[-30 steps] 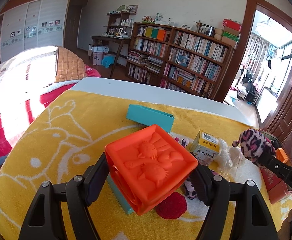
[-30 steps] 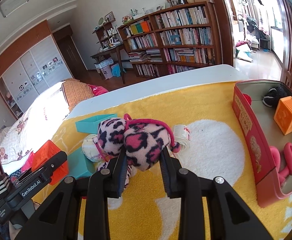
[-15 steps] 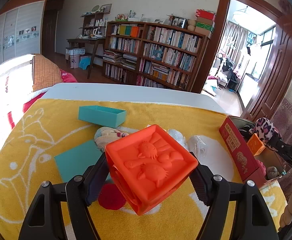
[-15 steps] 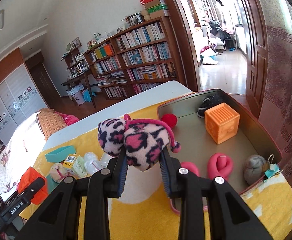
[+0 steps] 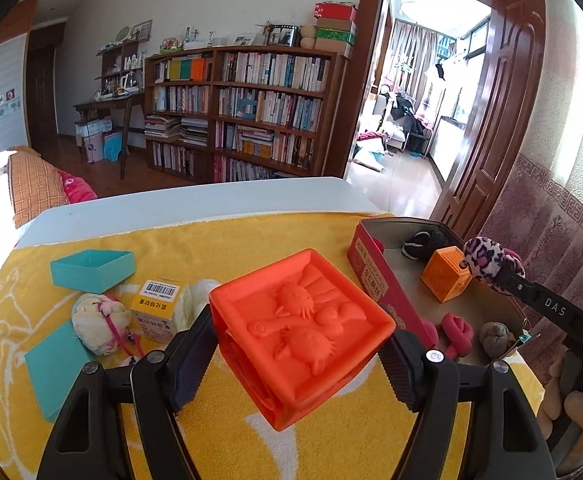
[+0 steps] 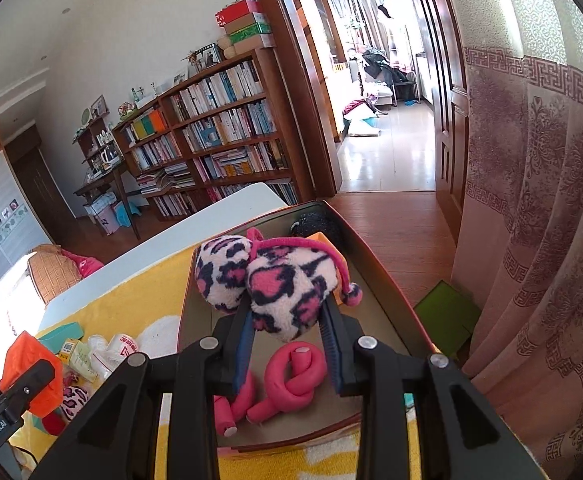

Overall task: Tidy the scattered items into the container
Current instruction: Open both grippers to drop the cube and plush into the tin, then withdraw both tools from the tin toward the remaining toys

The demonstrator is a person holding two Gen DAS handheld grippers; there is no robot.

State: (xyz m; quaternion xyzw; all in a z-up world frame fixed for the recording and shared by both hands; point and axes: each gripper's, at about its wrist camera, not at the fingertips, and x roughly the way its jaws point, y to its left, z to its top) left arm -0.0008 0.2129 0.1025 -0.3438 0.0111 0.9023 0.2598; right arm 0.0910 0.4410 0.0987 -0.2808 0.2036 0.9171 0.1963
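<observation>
Right hand-held gripper [image 6: 287,320] now over tin [image 6: 375,280] | jaws easing around leopard plush [image 6: 279,280]

Left claw [image 5: 303,356] tilts downward, both black arms rising from the 6 o'clock edge of its own view, jaws spread wide and pressed on either flank of an orange block [image 5: 301,330]. Right claw [image 6: 285,326] also tilts downward, jaws narrow and just now easing apart, a leopard-print plush toy [image 6: 275,284] sitting between the blue-edged pads [image 6: 244,340]; contact there can't be judged. From the left view the right claw enters at 3 o'clock, fingers of the person's hand [image 5: 571,416] curled under its handle toward 4 o'clock.
</observation>
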